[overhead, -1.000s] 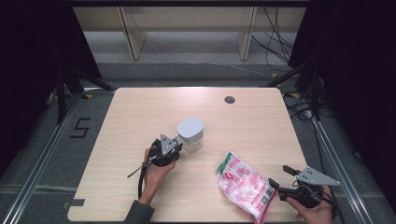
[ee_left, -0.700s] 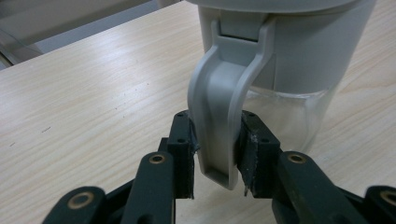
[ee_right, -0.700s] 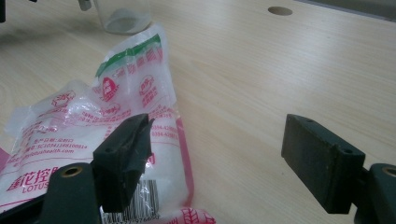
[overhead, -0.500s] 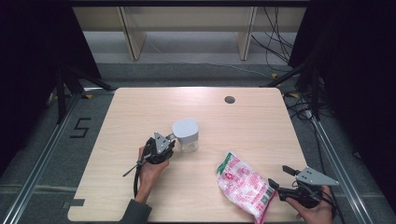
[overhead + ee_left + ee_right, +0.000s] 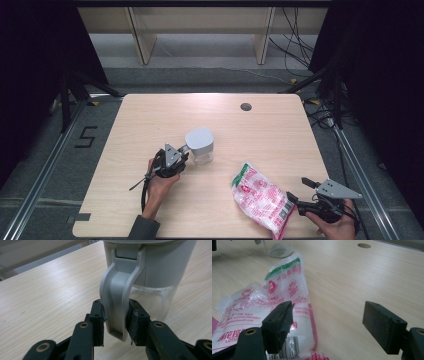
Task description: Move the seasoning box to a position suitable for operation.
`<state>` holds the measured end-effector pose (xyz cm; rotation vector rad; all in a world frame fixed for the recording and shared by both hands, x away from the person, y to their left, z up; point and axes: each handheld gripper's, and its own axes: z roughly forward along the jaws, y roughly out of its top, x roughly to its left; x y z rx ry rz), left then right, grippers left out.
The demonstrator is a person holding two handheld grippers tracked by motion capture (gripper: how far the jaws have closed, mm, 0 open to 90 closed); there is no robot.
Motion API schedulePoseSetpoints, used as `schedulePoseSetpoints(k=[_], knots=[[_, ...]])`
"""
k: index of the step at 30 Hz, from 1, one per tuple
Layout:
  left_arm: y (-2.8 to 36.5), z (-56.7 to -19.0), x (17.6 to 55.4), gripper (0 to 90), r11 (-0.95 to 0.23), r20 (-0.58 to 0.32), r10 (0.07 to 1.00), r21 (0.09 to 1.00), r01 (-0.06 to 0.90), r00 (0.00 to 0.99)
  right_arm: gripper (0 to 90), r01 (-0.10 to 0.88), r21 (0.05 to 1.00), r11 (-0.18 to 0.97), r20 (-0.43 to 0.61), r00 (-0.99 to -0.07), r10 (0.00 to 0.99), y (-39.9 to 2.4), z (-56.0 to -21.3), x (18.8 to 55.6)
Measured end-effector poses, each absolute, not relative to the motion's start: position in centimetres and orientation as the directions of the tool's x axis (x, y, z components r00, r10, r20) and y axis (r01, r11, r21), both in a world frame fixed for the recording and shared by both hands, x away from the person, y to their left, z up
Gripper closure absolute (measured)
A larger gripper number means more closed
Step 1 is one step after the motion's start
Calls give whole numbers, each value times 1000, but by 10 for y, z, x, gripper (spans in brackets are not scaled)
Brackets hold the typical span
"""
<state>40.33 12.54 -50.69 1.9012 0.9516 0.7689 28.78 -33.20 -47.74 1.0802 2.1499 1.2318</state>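
Light wooden table (image 5: 150,125), a round dark hole (image 5: 245,106) near its far right edge. Beyond the table, pale shelving (image 5: 200,30) on a grey floor. Black cables (image 5: 295,30) trail at far right. A "5" mark (image 5: 86,136) on the floor at left.

A clear jug (image 5: 200,148) with grey lid and handle (image 5: 118,300) stands upright mid-table.

— What's in front of your right gripper (image 5: 328,325)?
— Your jaws stand wide apart. The left one sits over a clear bag (image 5: 262,307) printed in pink, lying on the wooden table (image 5: 352,277).
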Motion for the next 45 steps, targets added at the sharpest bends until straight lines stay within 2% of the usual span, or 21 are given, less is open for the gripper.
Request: schedulePoseSetpoints(k=[4, 6, 10, 14, 22, 25, 37, 39, 41, 45], knots=[[122, -506, 405, 675, -376, 177, 839, 872, 314, 515, 250, 405, 865, 296, 13, -608, 794, -332, -478, 288], [123, -507, 408, 683, -352, 149, 844, 878, 324, 515, 250, 403, 865, 297, 11, -608, 794, -332, -478, 288], [126, -512, 413, 699, -359, 176, 863, 873, 330, 473, 250, 406, 861, 307, 5, -610, 792, -332, -478, 288], [129, -514, 414, 719, -332, 147, 872, 879, 343, 468, 250, 405, 862, 303, 7, -609, 793, -331, -478, 287], [132, -514, 409, 716, -316, 111, 857, 884, 345, 503, 250, 412, 859, 304, 11, -609, 793, -330, -478, 287], [128, -513, 407, 712, -353, 143, 841, 876, 330, 522, 251, 400, 859, 318, -5, -616, 788, -331, -478, 288], [119, -513, 392, 705, -367, 132, 805, 876, 312, 578, 251, 386, 866, 319, -13, -619, 785, -332, -478, 289], [115, -512, 387, 700, -381, 142, 796, 873, 305, 589, 251, 414, 857, 305, 9, -605, 796, -330, -477, 286], [112, -512, 384, 700, -368, 117, 790, 875, 314, 601, 251, 380, 867, 324, -23, -618, 786, -331, -477, 288], [110, -510, 377, 697, -371, 110, 782, 873, 316, 614, 251, 411, 859, 305, 9, -608, 794, -330, -477, 286]])
